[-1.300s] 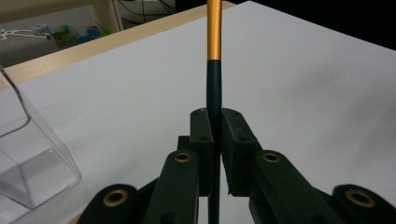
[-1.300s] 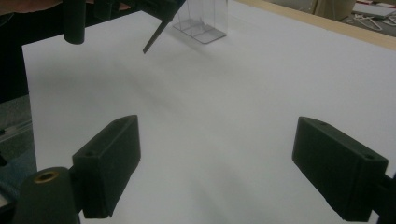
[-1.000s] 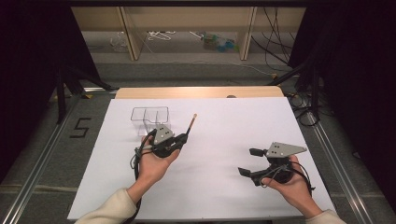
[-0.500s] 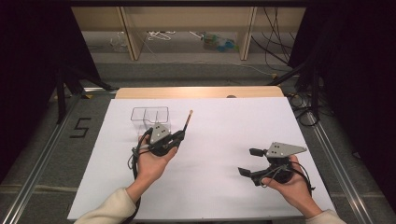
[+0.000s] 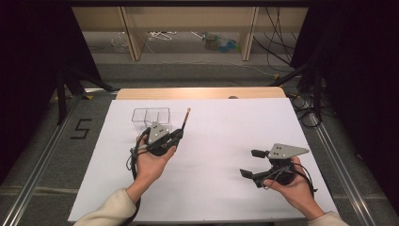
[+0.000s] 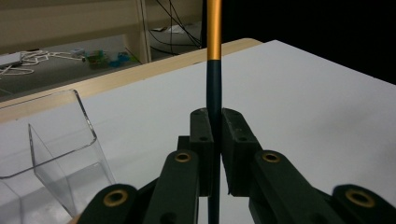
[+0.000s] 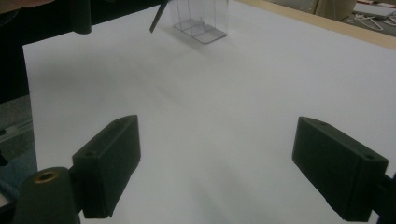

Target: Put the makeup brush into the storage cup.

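Observation:
A slim pen-like stick (image 5: 185,117) with a dark shaft and an orange upper part (image 6: 214,32) is clamped in my left gripper (image 5: 177,134), which is shut on it and held above the white sheet by a hand. In the left gripper view the stick rises straight up from between the jaws of the left gripper (image 6: 214,122). A clear plastic box with compartments (image 5: 150,115) stands just left of that gripper; its near wall (image 6: 60,140) shows close by. My right gripper (image 5: 250,163) hovers at the right of the table, open and empty, pads (image 7: 109,163) wide apart.
A white sheet (image 5: 221,141) covers the wooden table (image 5: 202,92). The clear box (image 7: 201,18) stands far off in the right gripper view. Behind the table are wooden shelf legs (image 5: 134,33), loose cables and small items on the floor. Metal rails run along both sides.
The left hand has tipped the stick slightly, its tip swinging a little left and up. The right gripper has not moved.

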Available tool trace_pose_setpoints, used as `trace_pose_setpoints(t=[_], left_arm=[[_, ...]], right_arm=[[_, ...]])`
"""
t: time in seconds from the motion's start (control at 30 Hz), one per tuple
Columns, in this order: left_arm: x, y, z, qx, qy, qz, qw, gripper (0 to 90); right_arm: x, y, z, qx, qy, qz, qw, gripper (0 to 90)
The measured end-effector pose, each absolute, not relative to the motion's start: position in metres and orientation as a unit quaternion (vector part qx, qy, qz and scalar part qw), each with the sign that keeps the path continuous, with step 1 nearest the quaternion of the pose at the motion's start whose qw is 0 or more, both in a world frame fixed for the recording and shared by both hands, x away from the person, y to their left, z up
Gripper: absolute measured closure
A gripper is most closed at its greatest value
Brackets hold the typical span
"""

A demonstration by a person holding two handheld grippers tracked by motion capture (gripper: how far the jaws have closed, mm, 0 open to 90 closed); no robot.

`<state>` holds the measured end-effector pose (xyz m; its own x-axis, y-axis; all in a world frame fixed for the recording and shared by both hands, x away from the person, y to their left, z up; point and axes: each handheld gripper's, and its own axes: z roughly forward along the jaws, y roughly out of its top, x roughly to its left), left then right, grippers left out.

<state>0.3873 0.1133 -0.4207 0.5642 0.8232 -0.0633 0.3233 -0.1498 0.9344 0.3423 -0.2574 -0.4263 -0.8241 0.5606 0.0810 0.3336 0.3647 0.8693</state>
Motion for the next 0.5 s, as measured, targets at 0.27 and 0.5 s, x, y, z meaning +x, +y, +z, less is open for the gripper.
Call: trace_pose_setpoints(t=[0.27,0.5], left_arm=[[0.3879,0.1163,-0.4189,0.713,0.399,0.254,0.518,83.3],[0.3882,0.1177,-0.4177,0.708,0.402,0.256,0.520,83.3]], right_arm=[[0.3422,-0.2573,-0.4263,0.274,0.818,0.493,0.114,16.1],[0.3422,-0.2574,-0.4263,0.273,0.818,0.493,0.115,16.1]])
